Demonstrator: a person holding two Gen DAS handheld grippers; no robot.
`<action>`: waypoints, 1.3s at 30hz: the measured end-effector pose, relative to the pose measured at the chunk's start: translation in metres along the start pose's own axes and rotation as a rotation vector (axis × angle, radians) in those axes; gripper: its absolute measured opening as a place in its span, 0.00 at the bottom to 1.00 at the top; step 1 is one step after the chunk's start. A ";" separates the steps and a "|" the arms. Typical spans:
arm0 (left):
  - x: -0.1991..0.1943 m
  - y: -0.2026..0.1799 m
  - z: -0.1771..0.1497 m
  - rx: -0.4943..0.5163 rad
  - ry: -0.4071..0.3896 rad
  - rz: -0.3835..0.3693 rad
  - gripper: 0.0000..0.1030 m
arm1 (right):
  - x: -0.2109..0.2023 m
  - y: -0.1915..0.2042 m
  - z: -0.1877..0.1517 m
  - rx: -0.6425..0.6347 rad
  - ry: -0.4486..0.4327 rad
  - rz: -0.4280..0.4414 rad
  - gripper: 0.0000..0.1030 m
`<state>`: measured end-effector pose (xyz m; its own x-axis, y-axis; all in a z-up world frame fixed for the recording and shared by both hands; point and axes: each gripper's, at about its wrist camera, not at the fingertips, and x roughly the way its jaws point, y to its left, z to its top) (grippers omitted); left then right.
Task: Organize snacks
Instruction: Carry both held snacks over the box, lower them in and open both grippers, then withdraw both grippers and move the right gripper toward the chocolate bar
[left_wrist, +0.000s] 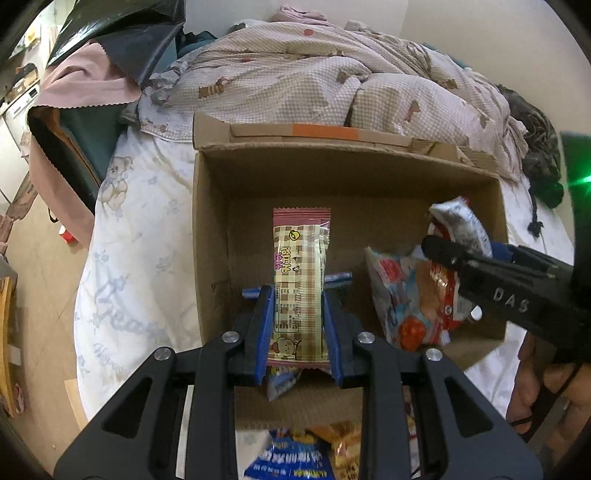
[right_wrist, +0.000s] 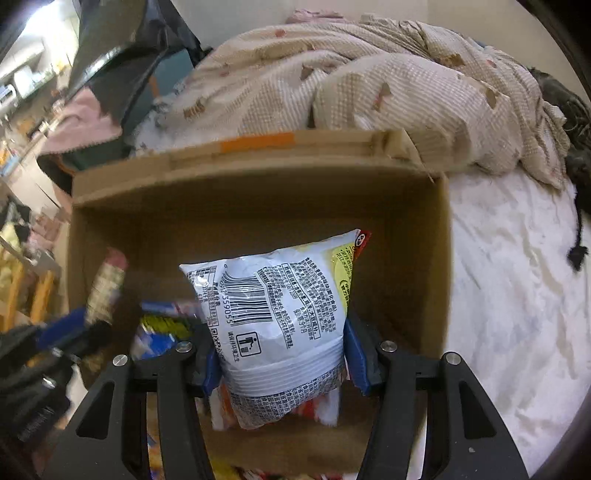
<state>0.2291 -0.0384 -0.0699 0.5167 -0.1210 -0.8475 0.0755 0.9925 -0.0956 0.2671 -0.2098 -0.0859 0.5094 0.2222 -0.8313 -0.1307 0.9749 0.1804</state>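
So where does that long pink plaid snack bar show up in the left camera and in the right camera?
Left wrist: the plaid snack bar stands center frame, clamped in the left gripper over the cardboard box.
Right wrist: the same bar is blurred at the left edge, inside the box's left side.
Shared landmark: the orange tape strip on the box's far flap.

"DAS" on the right claw (left_wrist: 436, 254); barcode digits "559055" on the white snack bag (right_wrist: 284, 317).
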 end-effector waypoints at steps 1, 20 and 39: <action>0.002 0.001 0.002 -0.012 0.002 -0.006 0.22 | 0.000 0.001 0.004 0.001 -0.016 -0.008 0.57; -0.004 0.006 0.004 -0.075 -0.007 -0.054 0.79 | -0.050 -0.049 0.008 0.161 -0.073 0.133 0.85; -0.039 0.014 -0.018 -0.071 -0.057 -0.022 0.79 | -0.083 -0.059 -0.026 0.243 -0.080 0.178 0.85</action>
<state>0.1941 -0.0198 -0.0476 0.5632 -0.1410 -0.8142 0.0275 0.9880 -0.1521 0.2104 -0.2863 -0.0417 0.5632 0.3807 -0.7334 -0.0218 0.8940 0.4474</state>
